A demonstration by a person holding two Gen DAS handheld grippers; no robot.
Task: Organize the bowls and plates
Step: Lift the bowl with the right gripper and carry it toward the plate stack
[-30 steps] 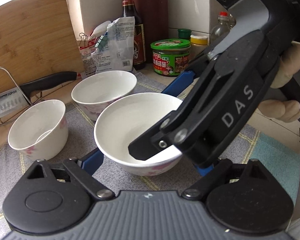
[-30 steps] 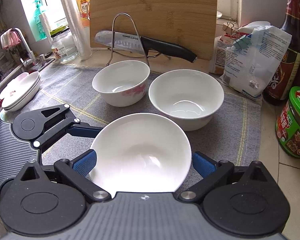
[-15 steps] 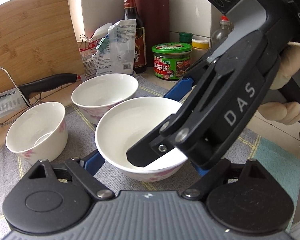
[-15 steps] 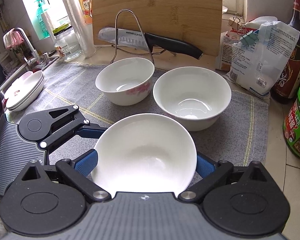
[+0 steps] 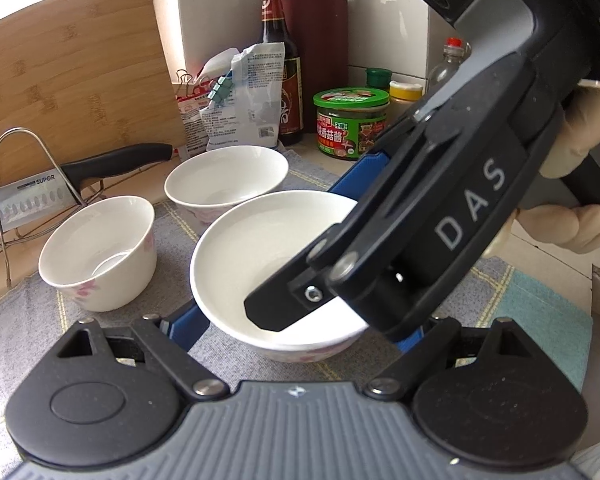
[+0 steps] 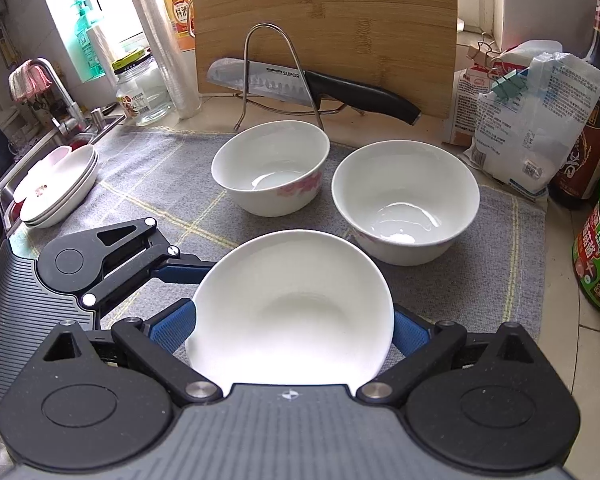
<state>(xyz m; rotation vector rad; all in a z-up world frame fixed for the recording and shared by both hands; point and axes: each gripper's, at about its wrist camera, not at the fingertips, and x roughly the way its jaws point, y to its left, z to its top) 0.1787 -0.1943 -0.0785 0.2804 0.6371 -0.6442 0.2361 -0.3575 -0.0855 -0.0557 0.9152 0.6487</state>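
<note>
Three white bowls are seen on the grey mat (image 6: 148, 168) covering the worktop. Taking the near bowl (image 6: 292, 308) as landmark: it is flanked on both sides by the blue pads of the right tongs (image 6: 292, 330), which appear clenched on its rim; whether its base touches the mat cannot be told. Just behind it to the right stands the wide bowl (image 6: 406, 200), and behind it to the left the small bowl (image 6: 270, 174), both upright and empty, close together. Further behind, a knife (image 6: 312, 84) is held in a wire rack (image 6: 268, 36) before a bamboo cutting board (image 6: 324, 12). Well to the left of the landmark, a stack of plates (image 6: 56, 186) is seen at the mat's edge. The left tongs (image 5: 296, 328) are spread wide, one finger to either side of the near bowl, nothing held. A green-lidded jar (image 5: 350, 122) stands behind the landmark in the left wrist view
</note>
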